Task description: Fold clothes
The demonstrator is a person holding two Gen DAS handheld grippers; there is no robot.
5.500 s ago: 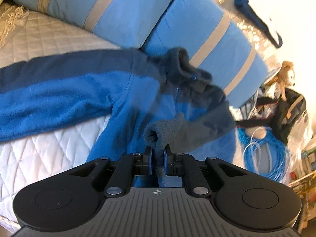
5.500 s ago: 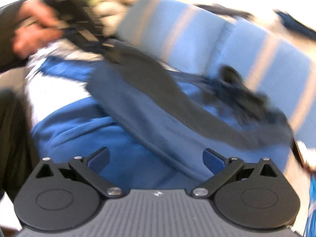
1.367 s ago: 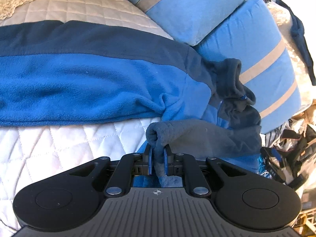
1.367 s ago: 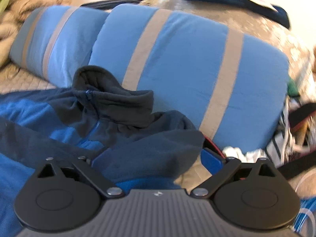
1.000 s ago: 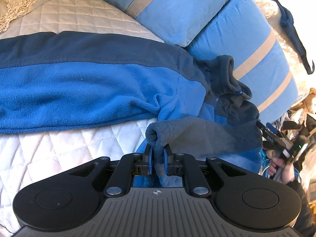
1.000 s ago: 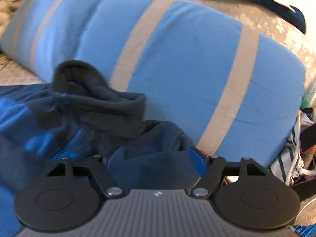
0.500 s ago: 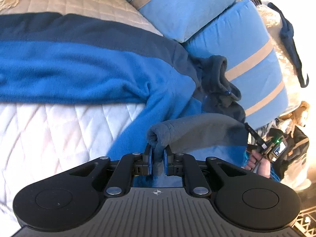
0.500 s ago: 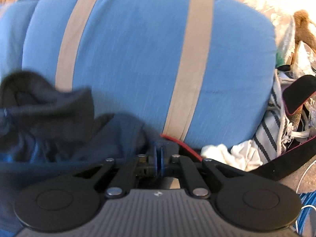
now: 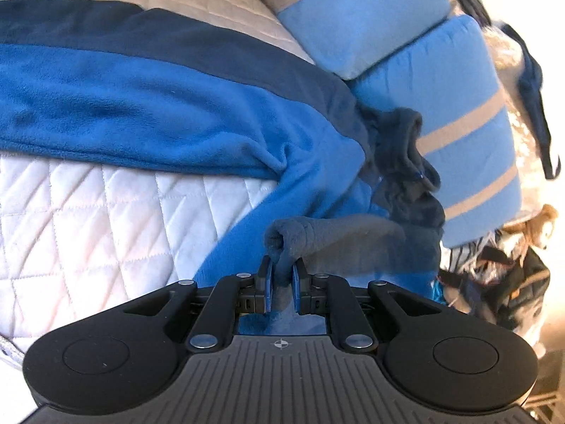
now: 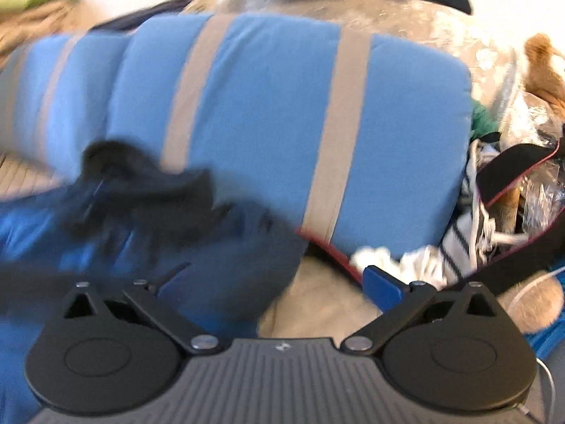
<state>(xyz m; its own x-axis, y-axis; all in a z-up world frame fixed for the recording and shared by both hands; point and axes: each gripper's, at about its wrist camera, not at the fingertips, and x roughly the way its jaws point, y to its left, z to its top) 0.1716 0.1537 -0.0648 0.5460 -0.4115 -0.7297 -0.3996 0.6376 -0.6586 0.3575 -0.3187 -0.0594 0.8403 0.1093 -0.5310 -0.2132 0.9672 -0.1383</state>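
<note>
The left gripper (image 9: 281,279) is pinching a bunched grey cuff (image 9: 293,235) of the fleece jacket (image 9: 169,113) between its two blue pads, which are pressing in on the cloth from both sides. From that pinch the grey sleeve is running right toward the jacket's dark collar (image 9: 406,148). The one jacket, bright blue with navy bands, is lying across the white quilted bedcover (image 9: 99,226), spreading far to the left, with its collar lying against the pillows.

The right gripper (image 10: 279,284) is standing with its two fingers spread wide and nothing between them; one blue pad (image 10: 383,288) is showing on the right, the other is lying just beside the jacket's navy shoulder (image 10: 240,268), and contact there cannot be told because that side is blurred by motion. The collar is showing as a dark smear at far left in this view.

Two light blue pillows (image 10: 282,134), each with tan stripes, are lying side by side beyond the jacket. To the right of them a pile of clutter (image 10: 501,219) is sitting, with one tan stuffed toy (image 9: 533,226) and a black strap among it.
</note>
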